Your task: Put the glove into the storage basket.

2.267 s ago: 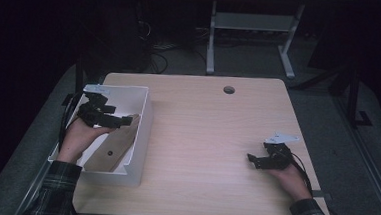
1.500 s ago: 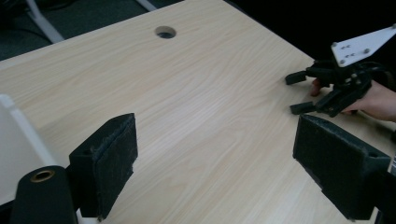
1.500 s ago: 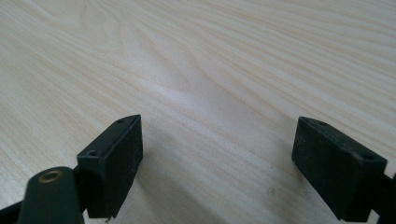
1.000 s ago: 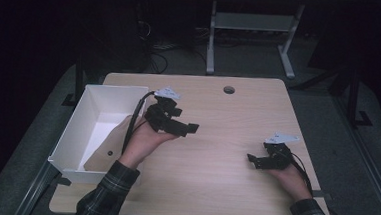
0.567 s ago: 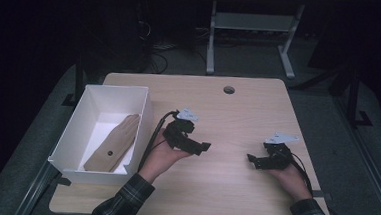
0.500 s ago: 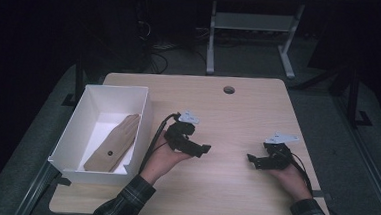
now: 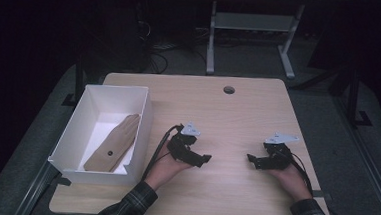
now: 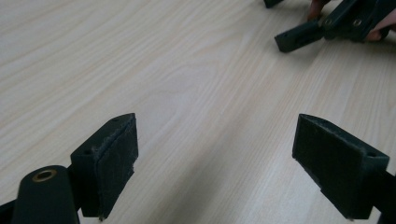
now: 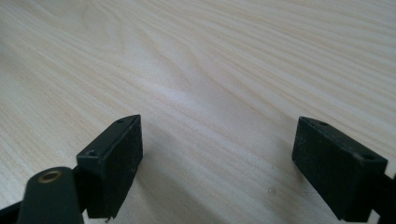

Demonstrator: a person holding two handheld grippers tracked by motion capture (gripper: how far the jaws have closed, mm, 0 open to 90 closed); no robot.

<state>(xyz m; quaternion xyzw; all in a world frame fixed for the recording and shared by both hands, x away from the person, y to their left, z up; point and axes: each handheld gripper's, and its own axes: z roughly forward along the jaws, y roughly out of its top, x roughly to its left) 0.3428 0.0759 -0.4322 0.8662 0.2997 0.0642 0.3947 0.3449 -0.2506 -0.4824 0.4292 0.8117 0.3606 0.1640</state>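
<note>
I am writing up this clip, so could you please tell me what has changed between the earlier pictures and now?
The left gripper left the white box and moved right to mid-table; it is open, holding nothing. The tan glove, hidden under the hand earlier, lies in the box. The right gripper, the box and the table stayed put.

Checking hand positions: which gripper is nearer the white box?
The left gripper; it rests just right of the box, while the right gripper sits farther right.

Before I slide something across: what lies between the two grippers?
Bare tabletop between the left gripper and right gripper, in the high view.
</note>
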